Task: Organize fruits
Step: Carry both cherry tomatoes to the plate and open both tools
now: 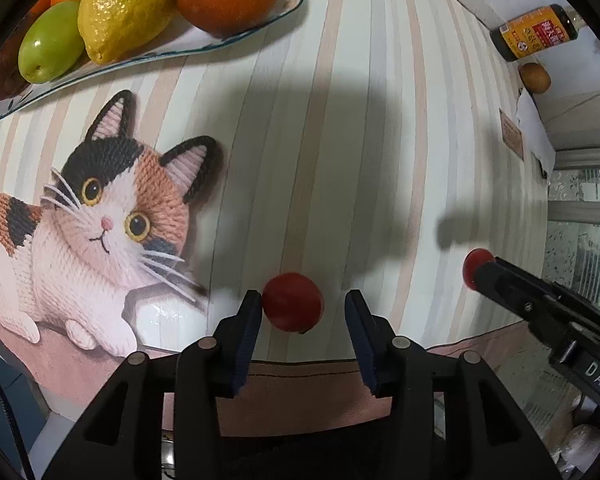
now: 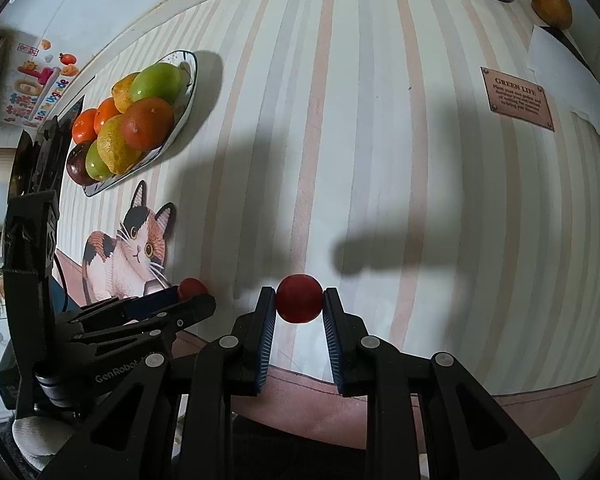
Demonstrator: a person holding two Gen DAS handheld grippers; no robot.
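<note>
My left gripper (image 1: 302, 306) is open around a small red fruit (image 1: 293, 303) that touches the left finger and is clear of the right finger. My right gripper (image 2: 299, 300) is shut on a second small red fruit (image 2: 299, 298), held above the striped tablecloth. That fruit also shows in the left wrist view (image 1: 476, 266) at the tip of the right gripper. The left gripper and its red fruit (image 2: 192, 288) appear at the lower left of the right wrist view. A blue-rimmed plate (image 1: 236, 38) piled with oranges, lemons and green fruits lies at the far left (image 2: 188, 96).
A dark sauce bottle (image 1: 538, 32) and a brown round fruit (image 1: 535, 77) stand at the table's far edge. A cat picture (image 1: 100, 216) and a "GREEN LIFE" label (image 2: 518, 98) are printed on the cloth. The table's near edge runs just under both grippers.
</note>
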